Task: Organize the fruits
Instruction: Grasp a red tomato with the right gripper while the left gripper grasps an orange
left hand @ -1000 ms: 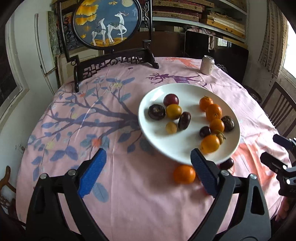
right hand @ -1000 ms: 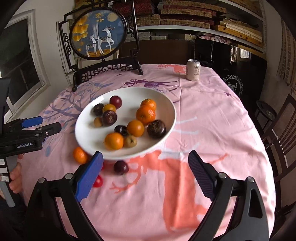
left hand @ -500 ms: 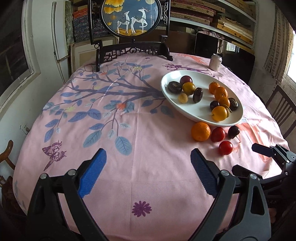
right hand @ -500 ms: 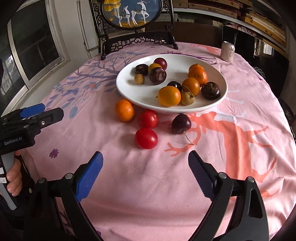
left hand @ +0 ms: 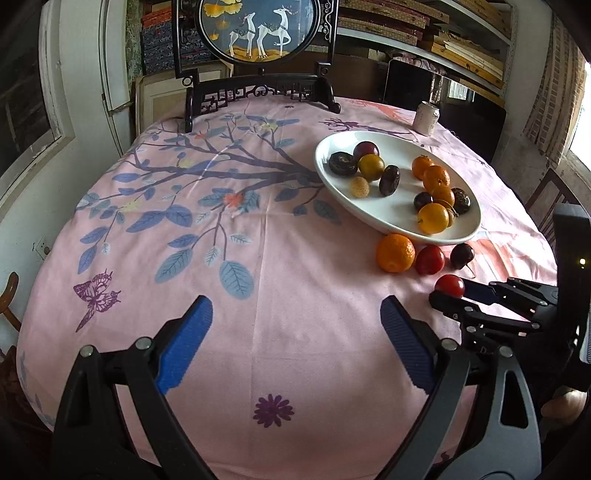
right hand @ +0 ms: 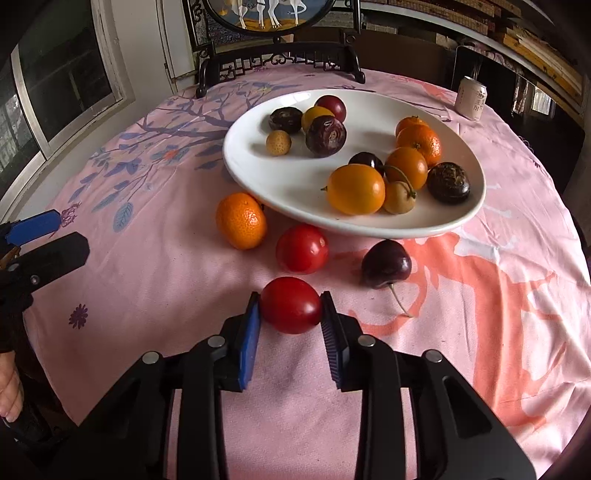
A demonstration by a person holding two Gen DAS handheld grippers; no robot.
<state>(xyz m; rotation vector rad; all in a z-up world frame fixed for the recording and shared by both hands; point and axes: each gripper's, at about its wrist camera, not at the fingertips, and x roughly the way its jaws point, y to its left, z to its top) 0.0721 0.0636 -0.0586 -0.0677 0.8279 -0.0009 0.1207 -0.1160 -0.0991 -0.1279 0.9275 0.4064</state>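
Note:
A white plate (right hand: 295, 184) holds several oranges, dark fruits and yellow fruits; it also shows in the left wrist view (left hand: 399, 218). On the cloth in front of it lie a tangerine (right hand: 241, 220), a red tomato (right hand: 302, 249) and a dark cherry (right hand: 386, 264). My right gripper (right hand: 290, 314) is shut on a second red tomato (right hand: 290, 305) resting on the cloth; it also shows in the left wrist view (left hand: 449, 285). My left gripper (left hand: 295, 325) is open and empty above the bare cloth, left of the fruit.
The round table has a pink printed cloth (left hand: 221, 221). A drink can (right hand: 470, 98) stands at the far right. A framed deer picture on a dark stand (left hand: 258, 33) is at the back. A chair (left hand: 546, 199) stands at the right edge.
Both grippers have drawn back toward the near edge. My right gripper has dropped low and closed its jaws around the nearest red tomato. My left gripper stays open.

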